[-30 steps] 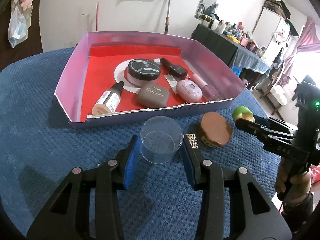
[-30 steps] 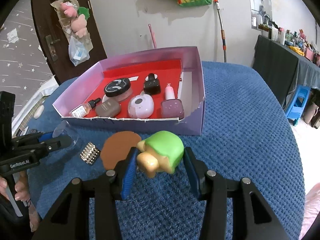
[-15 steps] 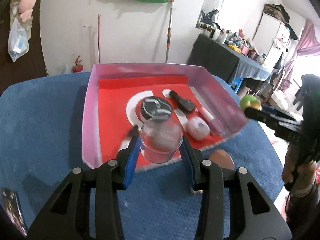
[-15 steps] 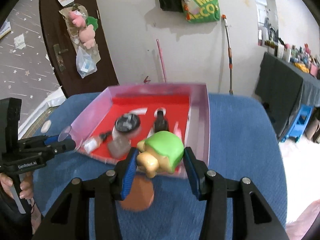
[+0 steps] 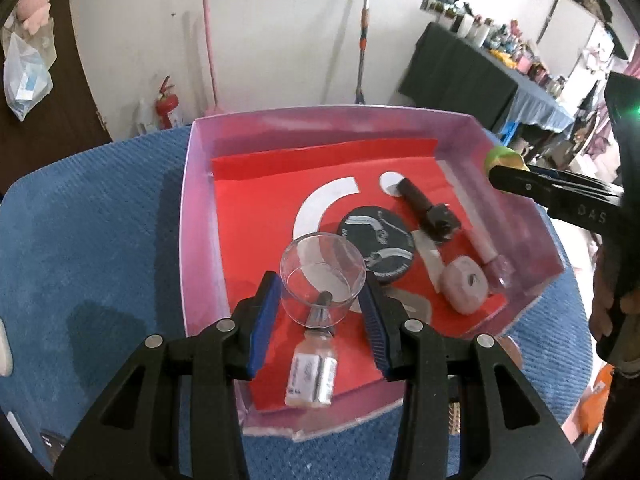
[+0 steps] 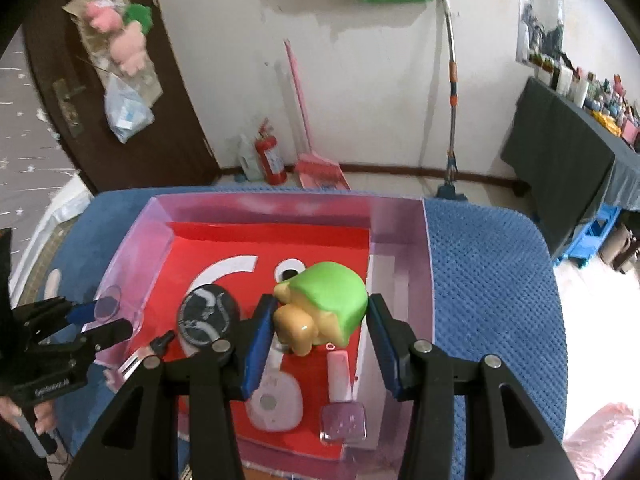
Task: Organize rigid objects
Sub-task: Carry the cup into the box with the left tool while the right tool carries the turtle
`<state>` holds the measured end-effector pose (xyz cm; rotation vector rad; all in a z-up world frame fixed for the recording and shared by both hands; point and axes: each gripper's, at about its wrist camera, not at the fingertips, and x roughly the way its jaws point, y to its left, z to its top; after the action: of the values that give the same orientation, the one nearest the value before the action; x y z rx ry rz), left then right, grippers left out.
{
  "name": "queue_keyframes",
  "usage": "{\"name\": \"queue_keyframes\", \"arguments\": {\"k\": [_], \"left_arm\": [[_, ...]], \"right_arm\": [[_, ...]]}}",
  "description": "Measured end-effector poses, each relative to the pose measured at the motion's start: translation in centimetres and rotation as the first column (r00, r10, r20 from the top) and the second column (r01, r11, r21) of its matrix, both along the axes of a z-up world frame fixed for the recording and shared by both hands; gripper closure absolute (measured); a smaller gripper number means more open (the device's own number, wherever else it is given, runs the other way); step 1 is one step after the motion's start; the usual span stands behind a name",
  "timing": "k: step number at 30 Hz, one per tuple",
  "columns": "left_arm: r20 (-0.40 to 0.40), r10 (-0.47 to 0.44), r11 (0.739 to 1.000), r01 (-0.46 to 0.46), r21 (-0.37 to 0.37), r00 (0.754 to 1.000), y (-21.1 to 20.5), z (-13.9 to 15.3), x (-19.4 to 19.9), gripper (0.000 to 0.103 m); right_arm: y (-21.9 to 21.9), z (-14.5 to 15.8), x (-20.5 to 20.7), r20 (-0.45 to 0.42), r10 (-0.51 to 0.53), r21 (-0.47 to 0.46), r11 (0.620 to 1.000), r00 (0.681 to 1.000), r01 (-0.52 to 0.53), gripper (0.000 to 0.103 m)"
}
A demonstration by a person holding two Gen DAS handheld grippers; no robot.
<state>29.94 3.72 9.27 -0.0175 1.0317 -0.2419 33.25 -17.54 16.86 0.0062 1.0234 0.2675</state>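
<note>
Left claw (image 5: 322,298) grips a clear cup (image 5: 323,278); right claw (image 6: 320,330), side arm marked "OAS", clamps a green-capped toy (image 6: 326,306) above the pink tray (image 6: 400,240).

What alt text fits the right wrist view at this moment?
The right gripper holds a green-capped toy figure above a pink tray with a red liner, over a nail polish bottle and a black compact. At left, the left gripper carries a clear cup.

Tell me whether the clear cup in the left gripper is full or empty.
Empty. The clear cup is see-through, mouth toward the camera, and the dropper bottle and red tray floor show through it.
</note>
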Motion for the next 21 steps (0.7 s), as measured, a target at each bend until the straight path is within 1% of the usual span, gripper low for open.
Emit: {"name": "queue_keyframes", "arguments": {"k": [5,10,13,15,21], "left_arm": [[-0.031,0.016,0.998,-0.014,0.056,0.999,-0.3,-1.1,1.6,0.064],[-0.062,0.04,0.996,-0.034,0.084,0.997,0.0,-2.2,2.8,0.064],[-0.057,0.035,0.992,-0.028,0.119,0.998,-0.3,-2.5,3.0,0.064],[-0.059,0.038,0.993,-0.031,0.118,0.997,-0.3,-2.4,3.0,0.064],[-0.077,0.045,0.985,-0.031,0.17,0.996,-0.9,-2.6,3.5,0.064]], "right_arm": [[0.6,-1.5,1.9,-0.053,-0.045,-0.043,0.998,0.998,0.042,0.054],[0.5,-3.0,3.5,-0.122,-0.092,-0.055,0.995,0.988,0.085,0.054],[0.6,-3.9,4.1,-0.154,-0.121,-0.097,0.99,0.981,0.107,0.054],[0.6,-4.4,4.3,-0.177,-0.136,-0.112,0.987,0.975,0.118,0.054],[1.4,-5.1,4.3,-0.182,-0.141,-0.177,0.978,0.973,0.109,0.054]]}}
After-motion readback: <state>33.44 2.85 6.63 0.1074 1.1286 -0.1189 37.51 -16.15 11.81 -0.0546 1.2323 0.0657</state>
